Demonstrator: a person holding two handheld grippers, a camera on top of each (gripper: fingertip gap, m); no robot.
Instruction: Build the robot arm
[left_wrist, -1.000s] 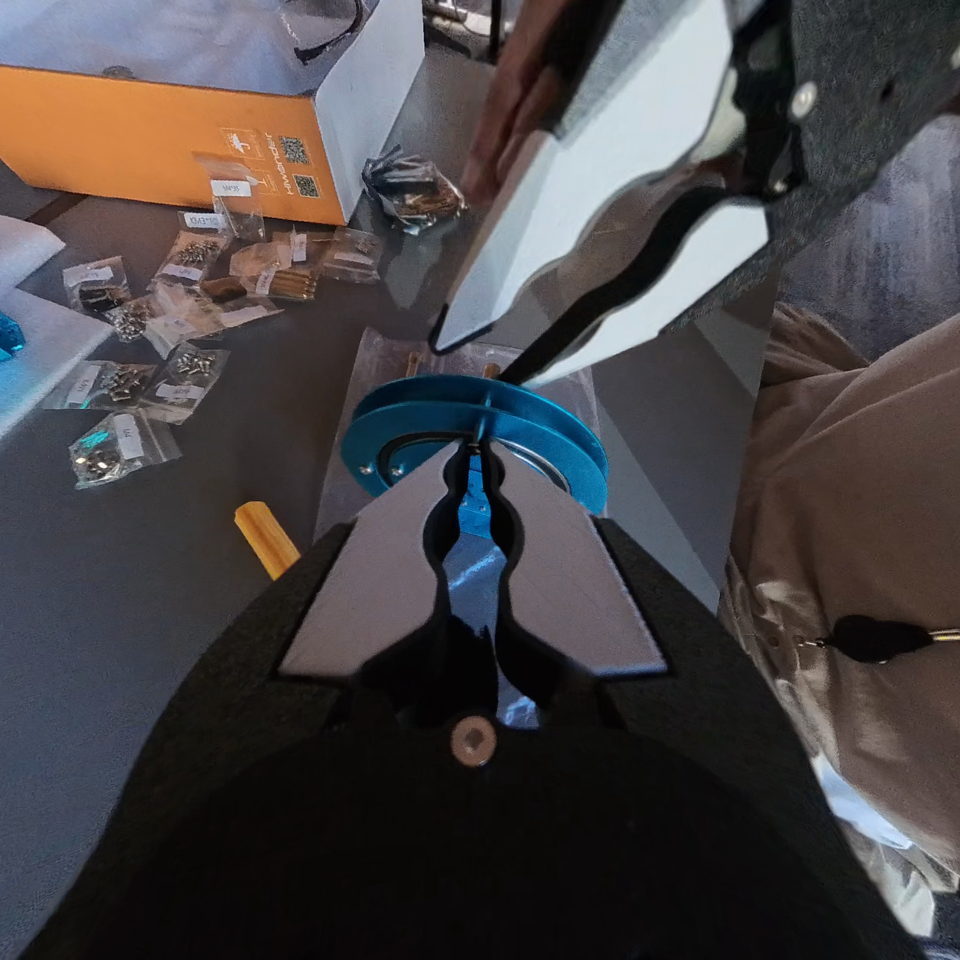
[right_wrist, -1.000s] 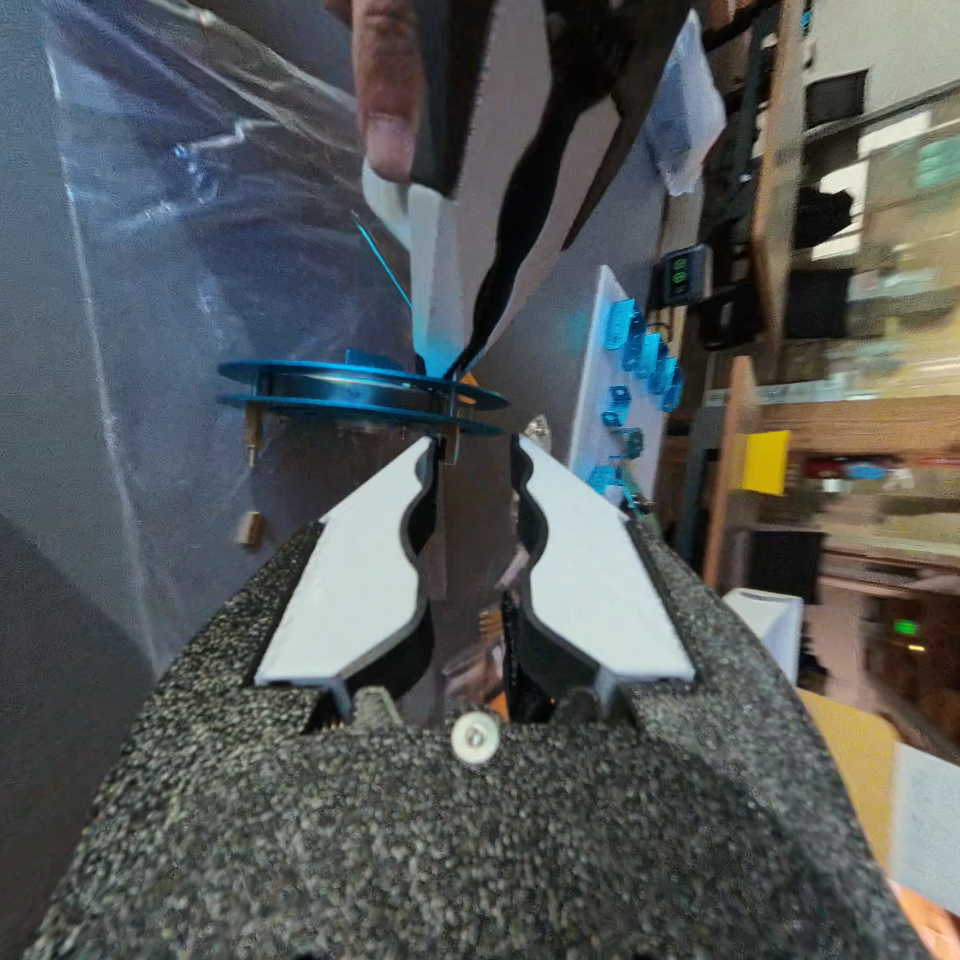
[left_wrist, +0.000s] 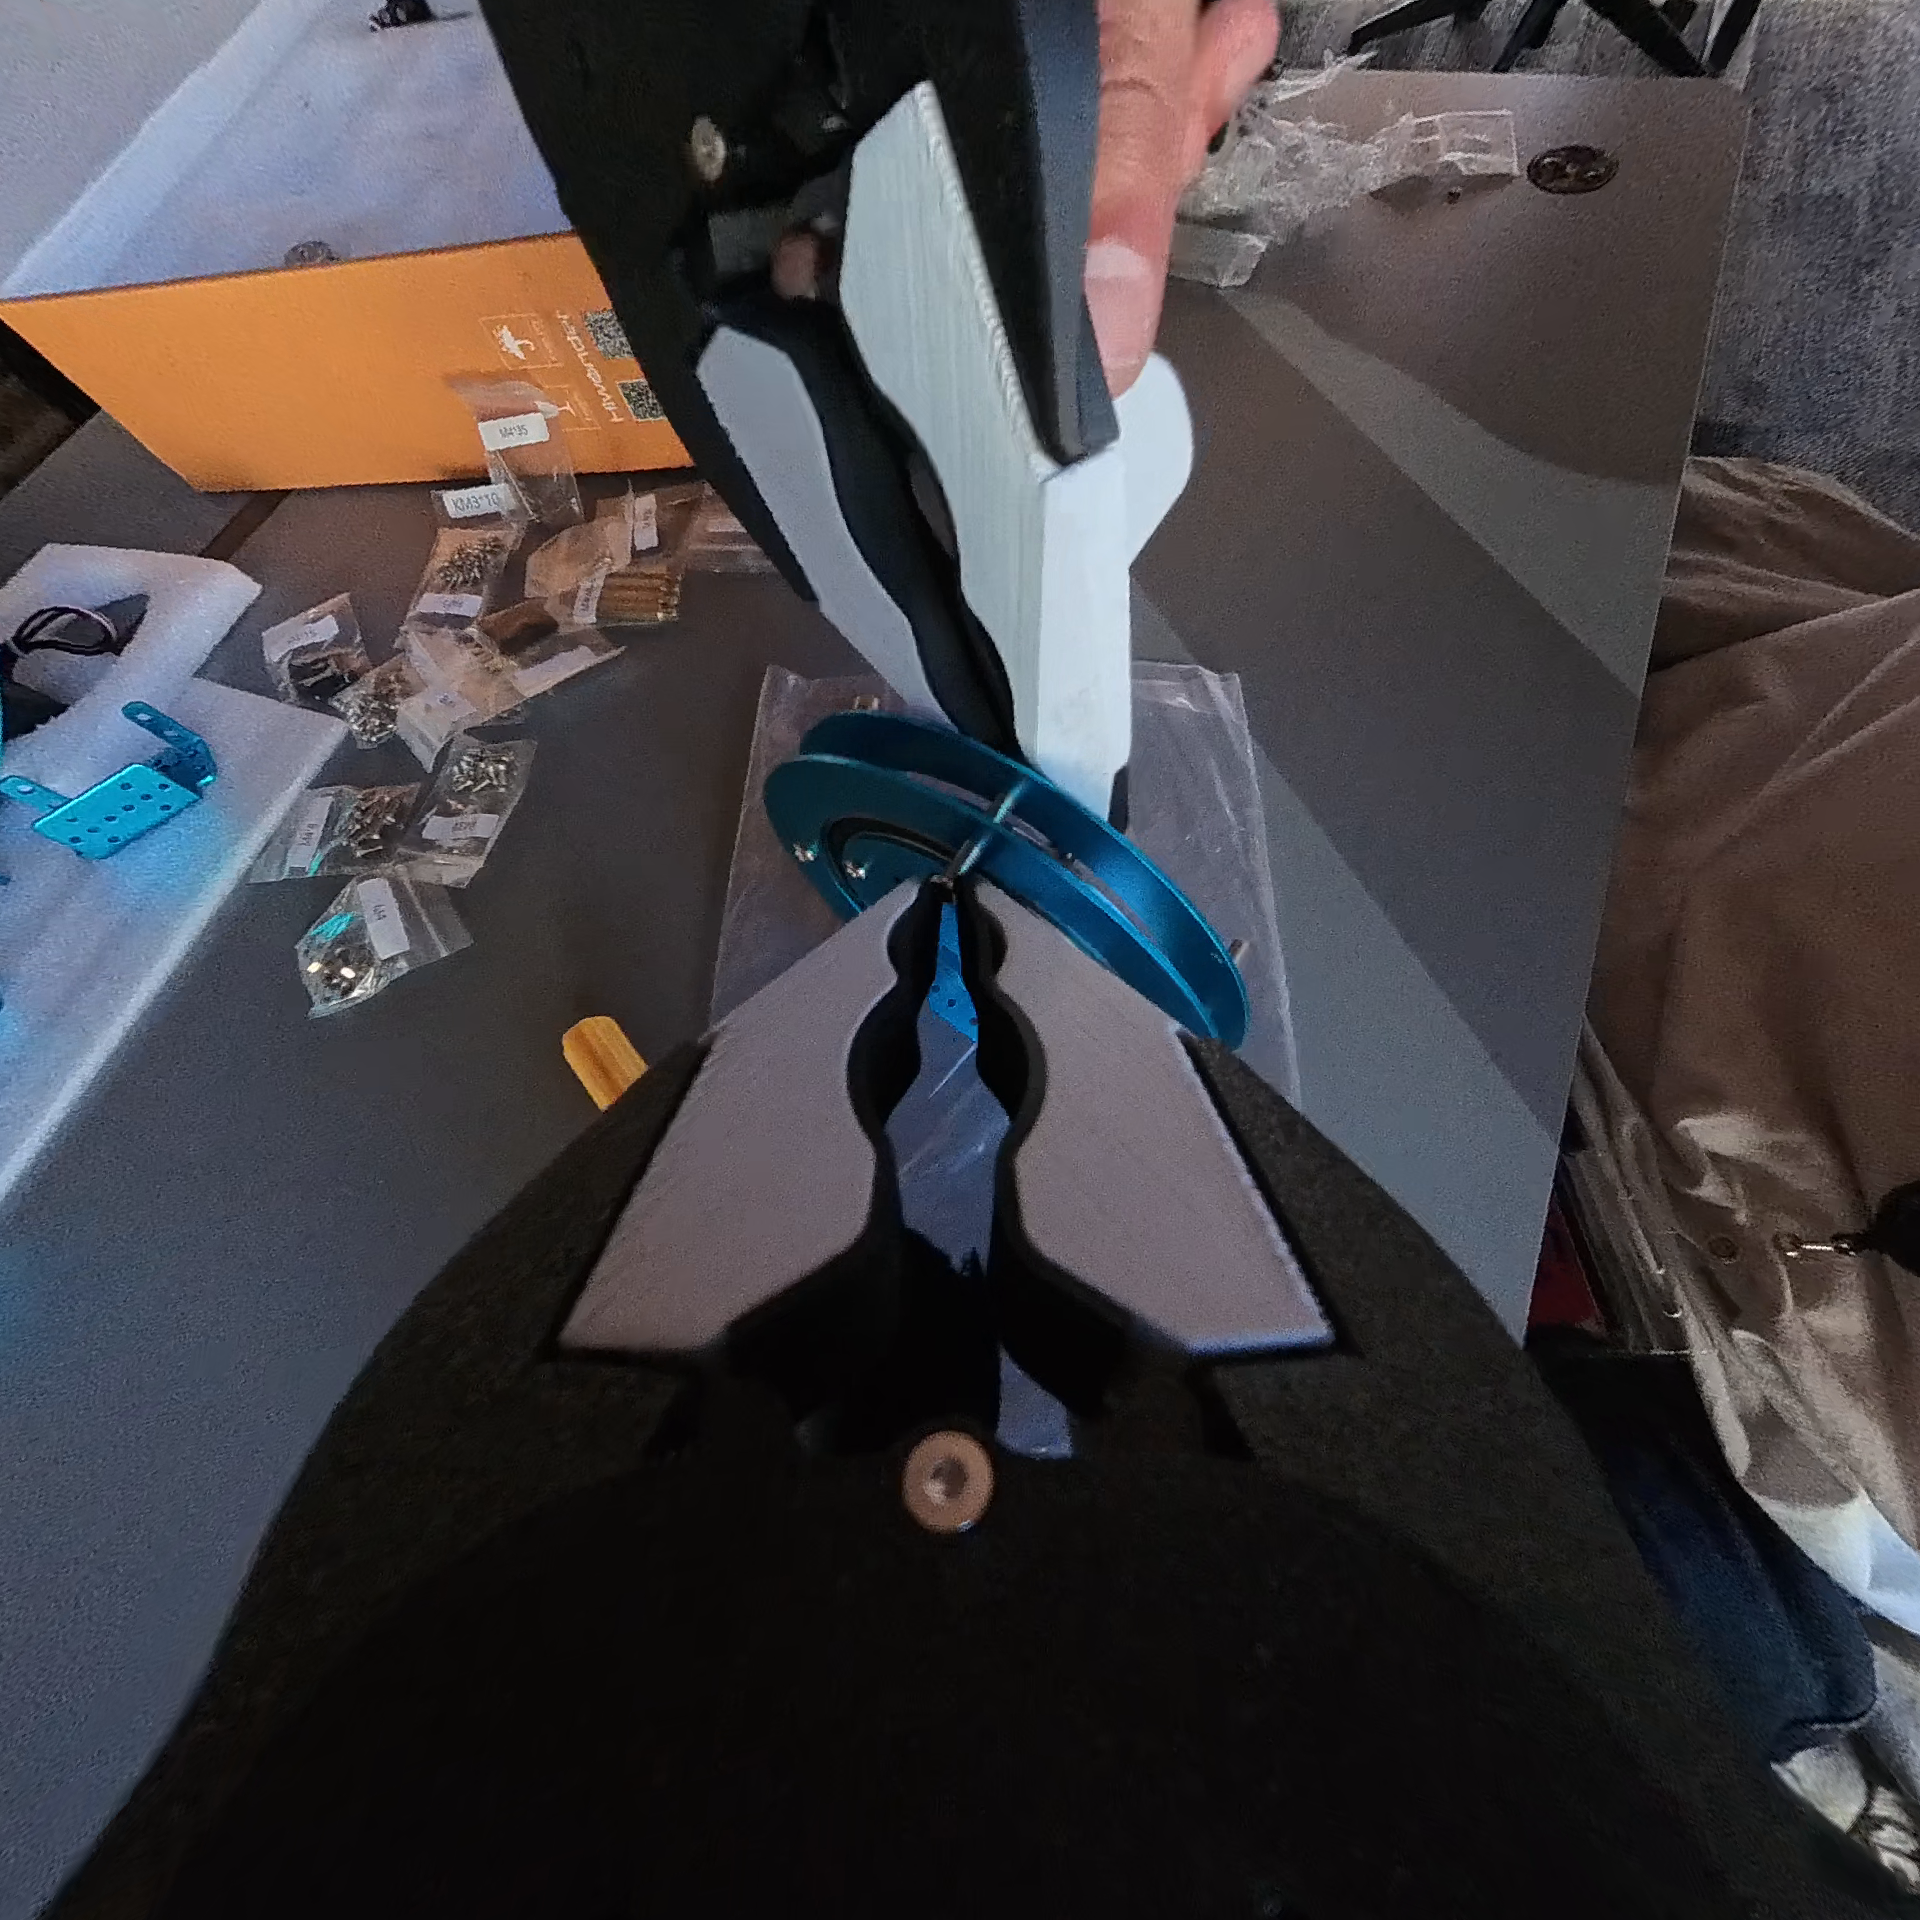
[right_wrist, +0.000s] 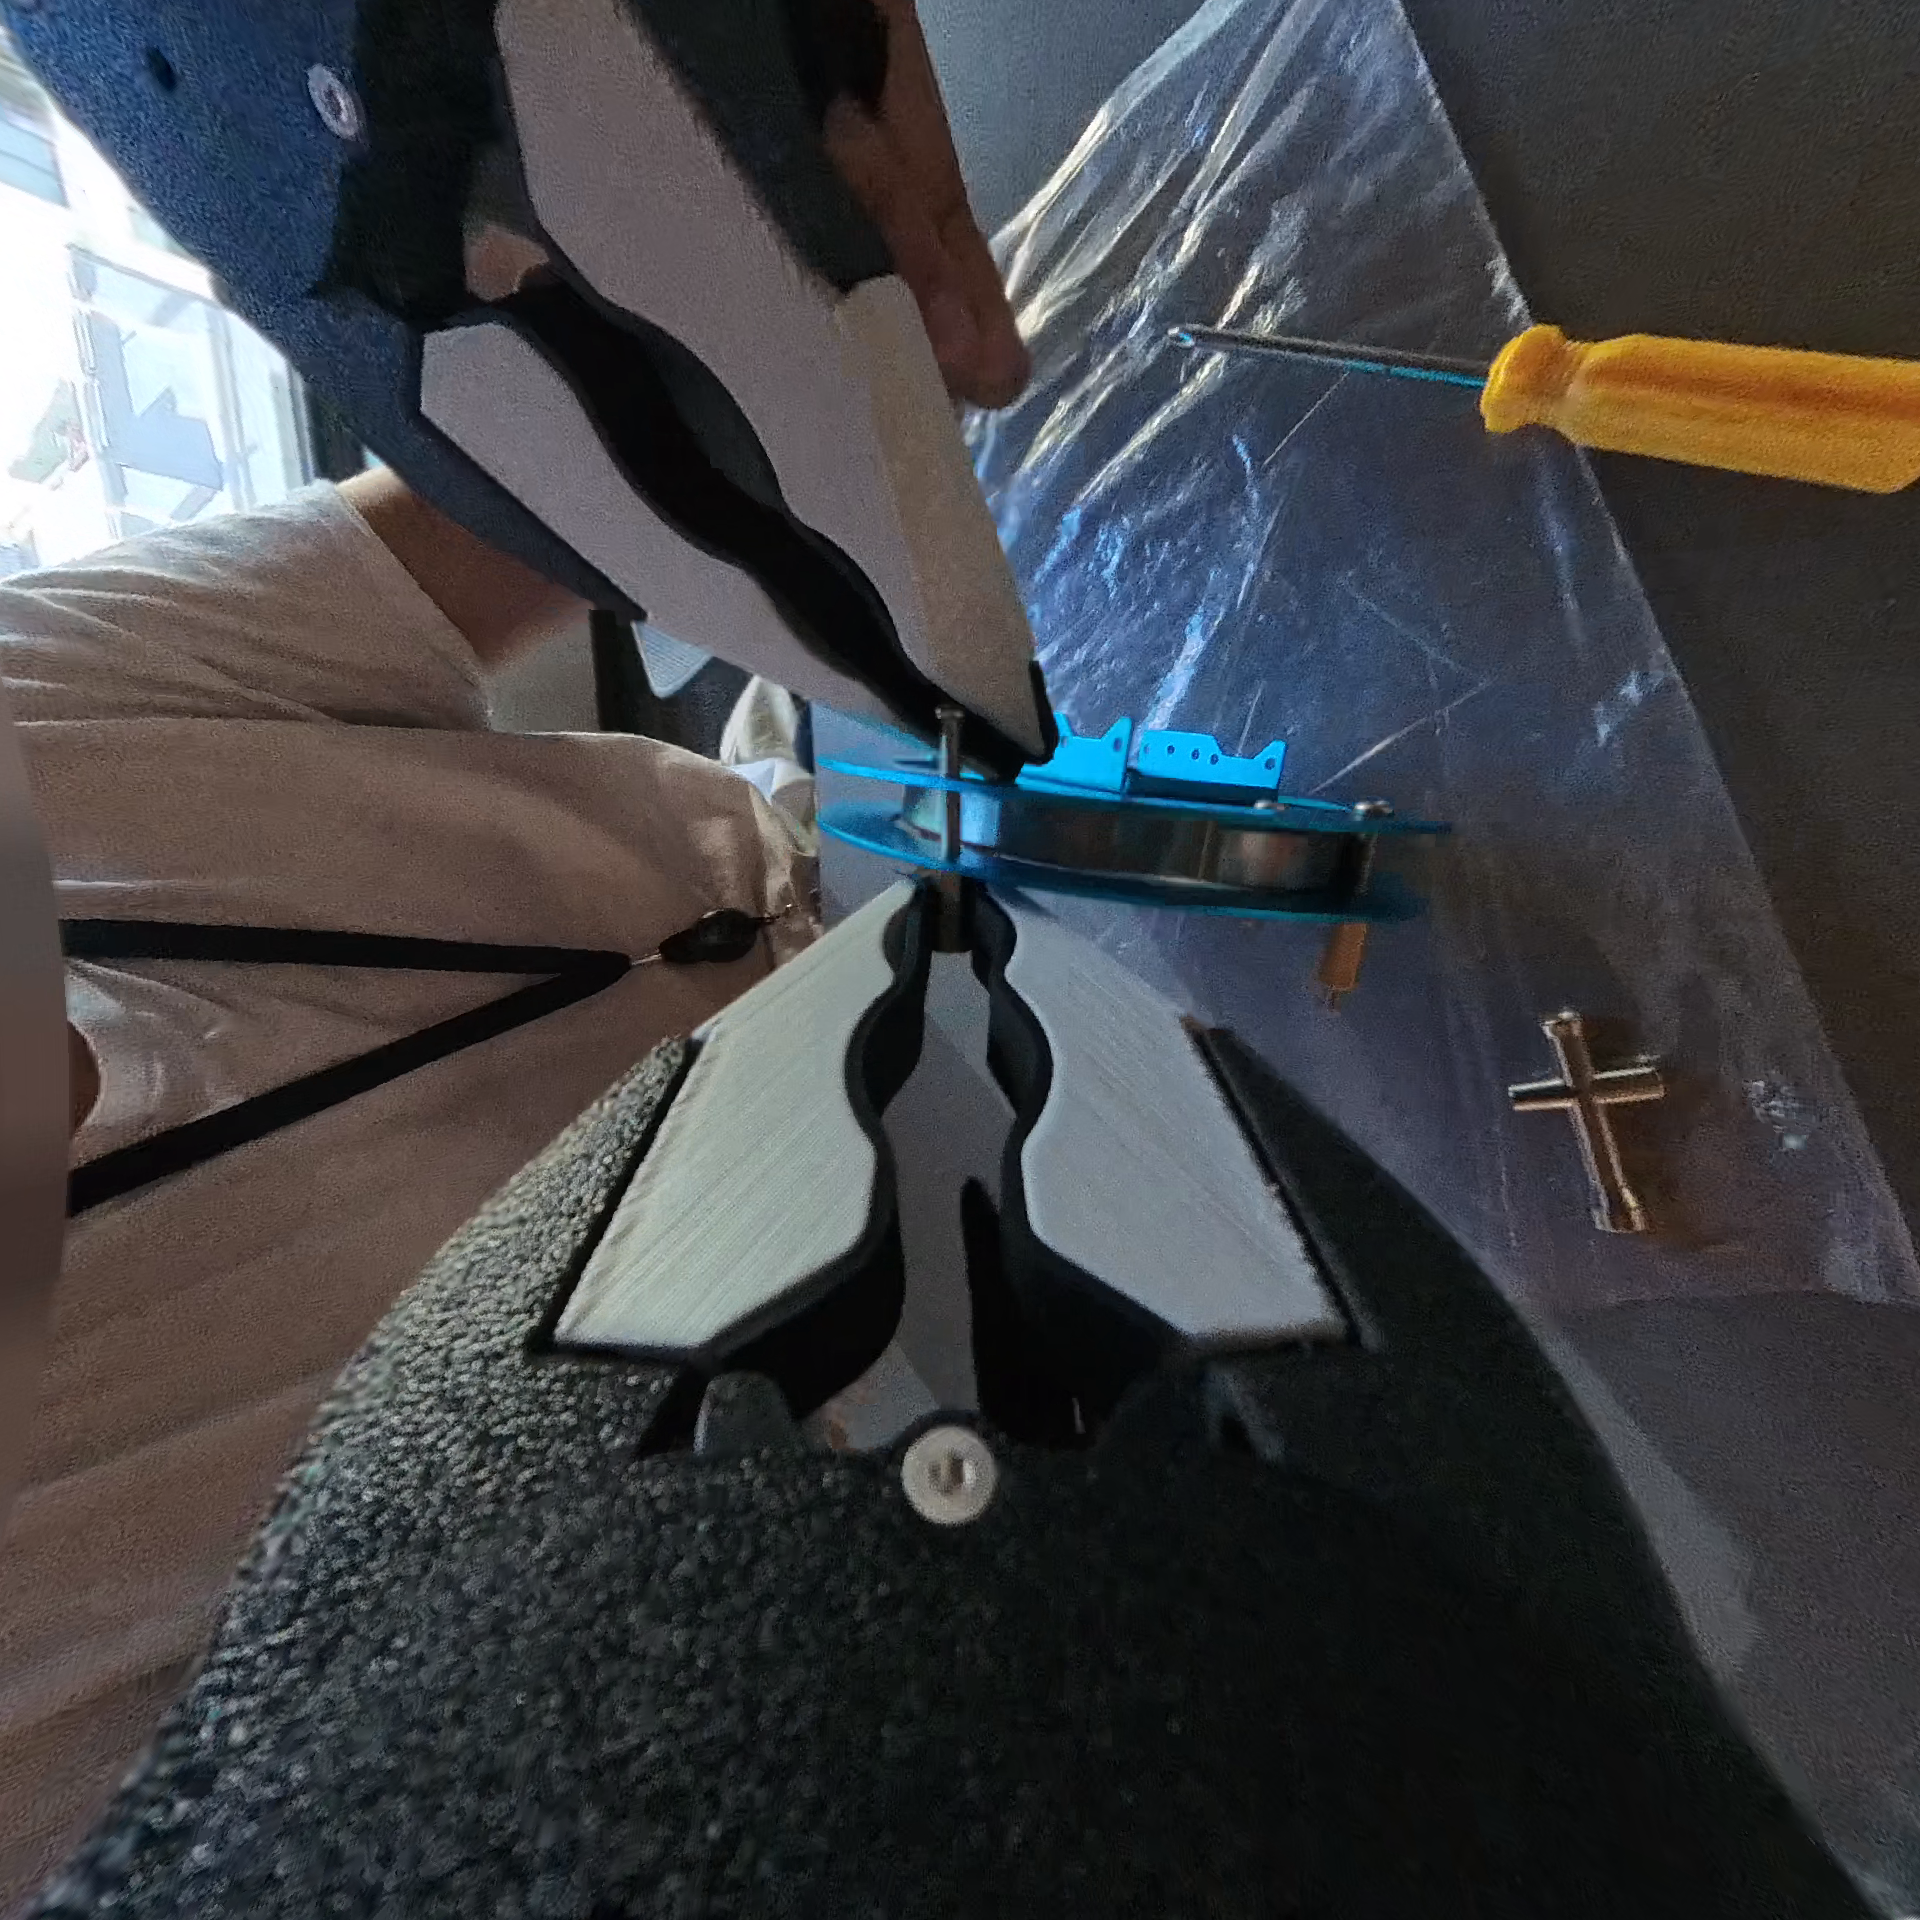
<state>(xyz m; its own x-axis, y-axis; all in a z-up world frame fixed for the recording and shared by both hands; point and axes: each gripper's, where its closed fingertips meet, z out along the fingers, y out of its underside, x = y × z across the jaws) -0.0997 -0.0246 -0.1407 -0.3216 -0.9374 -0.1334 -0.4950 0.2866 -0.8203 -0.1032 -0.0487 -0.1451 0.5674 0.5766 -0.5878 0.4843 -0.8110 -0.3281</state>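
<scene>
Blue anodised metal twin-disc assembly (left_wrist: 997, 852), stiff, thin-edged, likely slippery, sits at my left gripper (left_wrist: 940, 904) tips; I'd take its rim. Jaws narrow, pinching a slim pin. From the right view, my right gripper (right_wrist: 951, 914) closes narrowly on a steel screw (right_wrist: 948, 790) under the discs; a yellow-handled screwdriver (right_wrist: 1704, 410) lies well beyond.

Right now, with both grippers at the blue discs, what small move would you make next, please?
Probably turn the right gripper slightly: it is shut on the screw through the discs, while the left gripper pinches the screw's other end.
</scene>
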